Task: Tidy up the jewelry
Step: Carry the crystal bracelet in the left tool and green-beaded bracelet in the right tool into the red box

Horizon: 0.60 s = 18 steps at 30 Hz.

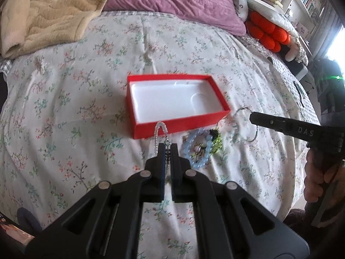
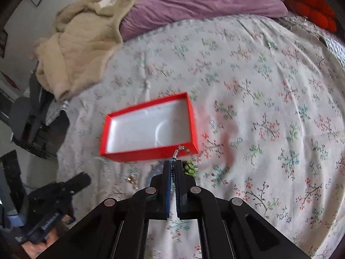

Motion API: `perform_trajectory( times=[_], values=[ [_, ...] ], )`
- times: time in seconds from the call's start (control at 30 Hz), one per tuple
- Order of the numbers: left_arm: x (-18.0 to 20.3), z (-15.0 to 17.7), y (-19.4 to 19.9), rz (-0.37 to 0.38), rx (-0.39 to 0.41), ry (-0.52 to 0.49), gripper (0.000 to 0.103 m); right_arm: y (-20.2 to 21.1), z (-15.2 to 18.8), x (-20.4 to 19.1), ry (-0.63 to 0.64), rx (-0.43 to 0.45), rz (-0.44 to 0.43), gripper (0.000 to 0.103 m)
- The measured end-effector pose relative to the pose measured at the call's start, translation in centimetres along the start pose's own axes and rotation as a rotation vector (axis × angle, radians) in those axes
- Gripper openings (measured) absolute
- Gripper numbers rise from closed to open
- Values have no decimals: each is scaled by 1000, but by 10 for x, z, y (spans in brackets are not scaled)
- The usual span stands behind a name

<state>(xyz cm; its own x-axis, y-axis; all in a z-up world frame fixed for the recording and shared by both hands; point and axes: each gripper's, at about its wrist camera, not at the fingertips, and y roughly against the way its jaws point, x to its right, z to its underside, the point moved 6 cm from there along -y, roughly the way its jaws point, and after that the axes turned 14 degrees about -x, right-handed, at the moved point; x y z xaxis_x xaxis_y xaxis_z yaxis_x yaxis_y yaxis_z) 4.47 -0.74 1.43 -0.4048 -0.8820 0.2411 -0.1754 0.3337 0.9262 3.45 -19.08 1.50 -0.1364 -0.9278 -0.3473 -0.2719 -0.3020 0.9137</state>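
— Left wrist view, nearest first: left gripper [image 1: 167, 149] pinched shut on what?

— On the clear bead bracelet [image 1: 160, 129], fingers almost together around it, loop dangling against the front wall of the red box [image 1: 194, 125].

— Just right of those fingers?

— Blue bead bracelet [image 1: 198, 151] and a green beaded piece [image 1: 216, 142], touching, lying on the floral bedspread [image 1: 86, 108]. Further right, the wire bracelet [image 1: 245, 125], with the right gripper [image 1: 252, 117] at its rim.

— From the right wrist?

— Right gripper [image 2: 172, 166] clamped on the wire bracelet [image 2: 179, 150], fingers nearly together, held just in front of the red box [image 2: 140, 155]. Green beaded piece [image 2: 190, 168] beside the right finger. Left gripper [image 2: 85, 178] low at the left.

— Beyond the box?

— More bedspread, then a beige blanket [image 1: 43, 10], a purple pillow [image 1: 176, 0], an orange cushion [image 1: 267, 32].
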Motion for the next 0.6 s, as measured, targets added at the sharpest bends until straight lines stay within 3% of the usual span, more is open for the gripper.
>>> perform_trajectory(
  times=[0.23,0.6],
  values=[
    [17,-22,6,47,45,-12,5,19,-17,-15,6,56,-72,3],
    [25,-71,-24,289,66,21,5,11,-46,-34,15,97,-142,3]
  ],
)
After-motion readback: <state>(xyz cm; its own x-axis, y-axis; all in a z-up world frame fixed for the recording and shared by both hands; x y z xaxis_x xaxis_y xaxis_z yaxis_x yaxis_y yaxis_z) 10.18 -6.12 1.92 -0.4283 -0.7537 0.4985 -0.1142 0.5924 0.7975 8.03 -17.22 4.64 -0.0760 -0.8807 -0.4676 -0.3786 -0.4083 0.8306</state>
